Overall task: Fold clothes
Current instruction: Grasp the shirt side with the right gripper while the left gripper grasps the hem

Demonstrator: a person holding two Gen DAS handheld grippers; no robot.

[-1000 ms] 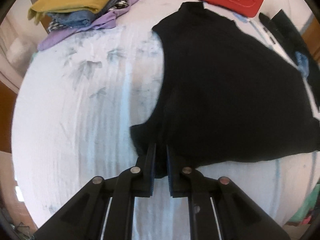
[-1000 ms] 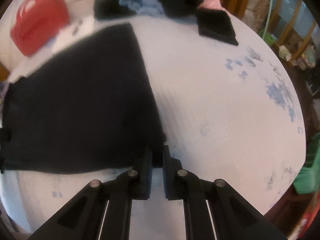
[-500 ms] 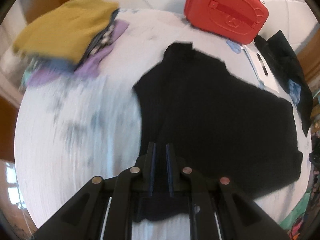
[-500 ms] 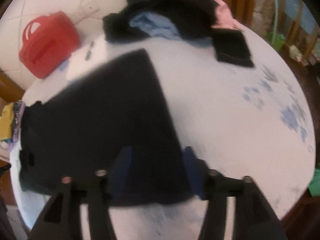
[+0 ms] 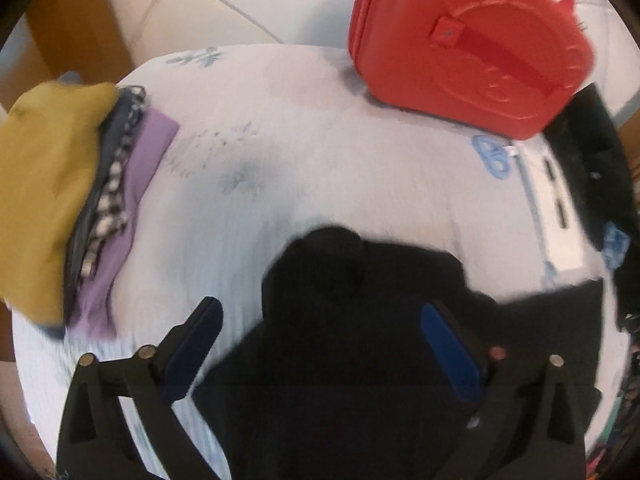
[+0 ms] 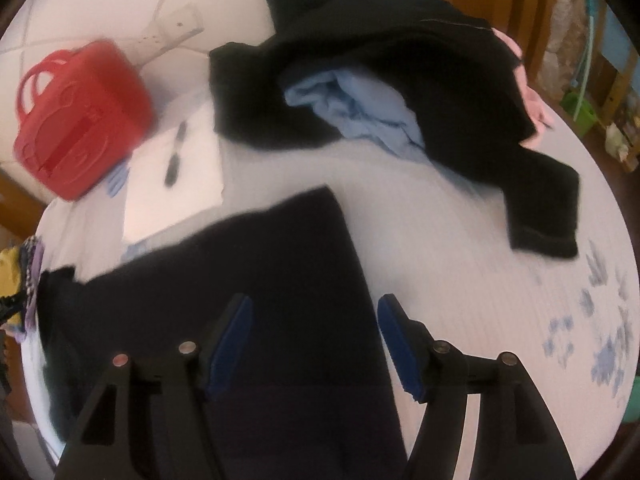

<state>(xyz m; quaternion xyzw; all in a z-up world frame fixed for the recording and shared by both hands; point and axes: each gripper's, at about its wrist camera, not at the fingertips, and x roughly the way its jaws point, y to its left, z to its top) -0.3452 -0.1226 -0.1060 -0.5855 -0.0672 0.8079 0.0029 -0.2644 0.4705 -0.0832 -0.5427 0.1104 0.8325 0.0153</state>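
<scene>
A black garment (image 5: 360,340) lies folded over on the white flowered table cover (image 5: 280,140); it also shows in the right wrist view (image 6: 260,280). My left gripper (image 5: 320,324) is open and empty above the garment's left end. My right gripper (image 6: 314,320) is open and empty above the garment's right edge. Its fingers (image 6: 236,328) straddle that edge without gripping the cloth.
A stack of folded clothes (image 5: 52,208), mustard on top, sits at the left. A red case (image 5: 472,40) stands at the back. A pile of unfolded black, blue and pink clothes (image 6: 400,80) lies at the back right. A white sheet with a pen (image 6: 176,176) lies by the case.
Both grippers were shut on the black garment's near corners, carried them forward over the garment, and have opened. The near half now lies folded over.
</scene>
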